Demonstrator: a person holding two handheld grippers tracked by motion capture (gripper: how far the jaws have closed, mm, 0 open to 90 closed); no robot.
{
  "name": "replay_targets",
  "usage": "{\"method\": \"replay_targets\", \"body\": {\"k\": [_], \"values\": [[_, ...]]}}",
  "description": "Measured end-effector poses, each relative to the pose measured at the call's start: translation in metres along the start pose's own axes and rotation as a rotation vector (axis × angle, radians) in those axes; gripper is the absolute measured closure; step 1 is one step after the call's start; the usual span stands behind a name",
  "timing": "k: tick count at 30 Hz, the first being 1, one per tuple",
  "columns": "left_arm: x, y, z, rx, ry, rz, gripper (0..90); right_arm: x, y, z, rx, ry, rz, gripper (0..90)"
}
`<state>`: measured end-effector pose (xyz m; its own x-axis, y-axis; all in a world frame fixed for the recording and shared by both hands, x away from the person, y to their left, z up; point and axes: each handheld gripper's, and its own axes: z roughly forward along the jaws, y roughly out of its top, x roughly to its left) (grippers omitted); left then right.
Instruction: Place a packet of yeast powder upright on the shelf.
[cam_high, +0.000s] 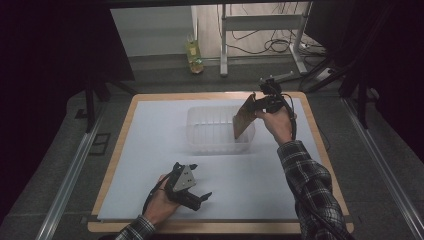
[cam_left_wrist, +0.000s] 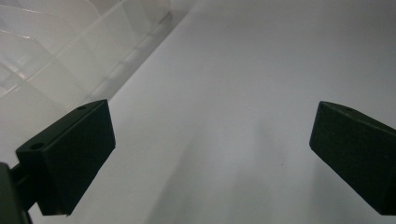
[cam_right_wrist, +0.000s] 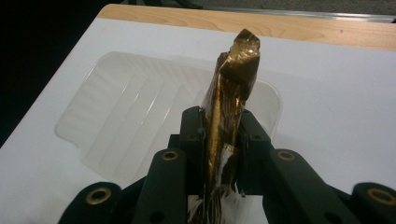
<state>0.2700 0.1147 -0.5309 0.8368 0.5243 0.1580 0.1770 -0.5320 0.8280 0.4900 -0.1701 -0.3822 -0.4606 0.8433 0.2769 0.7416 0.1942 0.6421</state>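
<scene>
A flat brown-gold foil packet (cam_high: 244, 119) hangs tilted over the right end of a clear ribbed plastic tray (cam_high: 210, 131). My right gripper (cam_high: 257, 107) is shut on the packet's upper edge. In the right gripper view the crinkled gold packet (cam_right_wrist: 229, 98) stands edge-on between the jaws, above the tray (cam_right_wrist: 116, 121). Near the front of the table my left gripper (cam_high: 202, 199) rests low on the white sheet, jaws wide apart and empty. Its pads (cam_left_wrist: 70, 154) frame bare white surface, with the tray's wall (cam_left_wrist: 60, 51) at upper left.
A white sheet (cam_high: 150, 165) covers the wooden table (cam_high: 120, 145). A bottle of yellow liquid (cam_high: 194, 52) stands on the floor beyond the table, near a metal desk frame (cam_high: 260, 30) and cables. Dark floor lies on both sides.
</scene>
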Motion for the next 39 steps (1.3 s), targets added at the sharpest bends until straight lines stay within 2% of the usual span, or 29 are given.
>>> {"method": "replay_targets", "body": {"k": [13, 20, 25, 29, 32, 39], "values": [[-0.001, 0.000, 0.000, -0.003, -0.008, -0.005, 0.1, 0.009, 0.001, 0.030, 0.019, -0.032, -0.006, 76.2], [-0.002, 0.000, 0.001, 0.002, -0.011, 0.000, 0.2, 0.006, 0.001, 0.036, -0.001, -0.020, 0.009, 76.7], [-0.002, 0.000, 0.001, 0.006, -0.012, 0.002, 0.2, -0.004, 0.000, 0.035, -0.017, -0.005, 0.041, 76.5], [-0.002, 0.000, 0.002, 0.005, -0.013, 0.002, 0.3, -0.003, -0.001, 0.036, -0.023, -0.004, 0.017, 74.9], [-0.002, 0.000, 0.002, 0.007, -0.014, 0.003, 0.3, 0.000, -0.001, 0.036, -0.023, -0.012, 0.000, 70.9], [-0.001, -0.001, 0.002, 0.004, -0.015, 0.002, 0.3, -0.001, -0.003, 0.035, -0.039, -0.007, -0.026, 53.6]]}}
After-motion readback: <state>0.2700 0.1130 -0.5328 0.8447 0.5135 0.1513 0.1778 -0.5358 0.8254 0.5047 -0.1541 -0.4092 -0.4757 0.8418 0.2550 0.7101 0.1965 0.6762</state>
